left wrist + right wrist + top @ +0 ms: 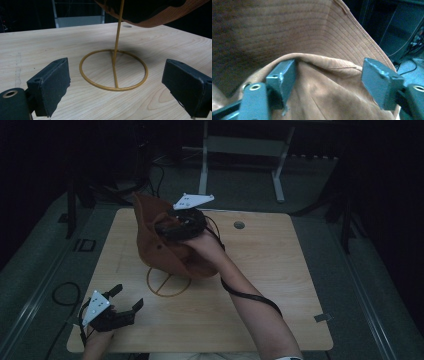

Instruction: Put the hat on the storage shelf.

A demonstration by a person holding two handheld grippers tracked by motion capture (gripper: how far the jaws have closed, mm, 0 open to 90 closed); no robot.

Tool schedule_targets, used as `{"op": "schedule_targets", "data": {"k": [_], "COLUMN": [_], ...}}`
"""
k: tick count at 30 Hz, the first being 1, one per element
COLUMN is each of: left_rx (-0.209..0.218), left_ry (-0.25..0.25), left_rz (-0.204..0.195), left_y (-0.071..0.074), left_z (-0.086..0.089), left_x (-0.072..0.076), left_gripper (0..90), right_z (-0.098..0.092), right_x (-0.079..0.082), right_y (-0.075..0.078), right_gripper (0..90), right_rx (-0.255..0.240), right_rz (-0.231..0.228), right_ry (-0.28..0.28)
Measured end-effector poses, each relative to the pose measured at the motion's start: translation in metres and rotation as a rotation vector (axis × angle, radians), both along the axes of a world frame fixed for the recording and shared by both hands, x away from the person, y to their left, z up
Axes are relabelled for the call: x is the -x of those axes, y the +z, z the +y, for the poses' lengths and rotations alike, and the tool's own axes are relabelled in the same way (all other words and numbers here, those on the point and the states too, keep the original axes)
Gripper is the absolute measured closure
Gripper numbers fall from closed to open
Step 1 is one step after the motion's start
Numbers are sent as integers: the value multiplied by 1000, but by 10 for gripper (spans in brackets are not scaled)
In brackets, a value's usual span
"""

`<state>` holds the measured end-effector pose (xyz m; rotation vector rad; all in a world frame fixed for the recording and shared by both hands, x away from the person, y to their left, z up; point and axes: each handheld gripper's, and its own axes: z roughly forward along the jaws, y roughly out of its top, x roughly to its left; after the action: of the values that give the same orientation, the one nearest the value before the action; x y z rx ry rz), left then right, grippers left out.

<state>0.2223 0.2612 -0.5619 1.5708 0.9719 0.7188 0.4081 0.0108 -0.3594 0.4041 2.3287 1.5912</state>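
Pale wood desk (280,285) nearest us: our left tool (126,304) rests open and empty. Beyond, the brown suede hat (165,242) already sits on the thin golden wire stand (114,70); our right tool (328,80), jaws spread, only needs withdrawing.

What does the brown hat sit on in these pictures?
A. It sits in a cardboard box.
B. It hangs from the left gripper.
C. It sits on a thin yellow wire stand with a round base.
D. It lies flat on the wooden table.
C: the brown hat is raised above the table on the yellow wire stand, whose upright rod rises from a ring base into the hat.
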Motion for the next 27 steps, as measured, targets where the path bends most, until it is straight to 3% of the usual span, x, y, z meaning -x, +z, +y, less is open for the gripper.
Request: {"op": "schedule_targets", "data": {"k": [4, 8, 14, 22, 27], "left_rx": [1, -3, -2, -1, 0], "left_ry": [1, 0, 7, 10, 13], "left_rz": [3, 2, 7, 9, 8], "left_y": [-1, -1, -2, -3, -3], "left_z": [-1, -1, 0, -1, -1], "left_x": [0, 0, 0, -1, -1], "left_gripper": [86, 86, 86, 86, 86], "right_z": [7, 7, -4, -25, -37], "right_x": [6, 9, 16, 15, 14], "right_y": [-6, -6, 0, 4, 3], "right_gripper": [169, 99, 99, 102, 102], "right_rx": [58, 65, 21, -35, -50], "right_rz": [-32, -13, -34, -18, -12], "right_ry": [-14, 30, 72, 22, 19]}}
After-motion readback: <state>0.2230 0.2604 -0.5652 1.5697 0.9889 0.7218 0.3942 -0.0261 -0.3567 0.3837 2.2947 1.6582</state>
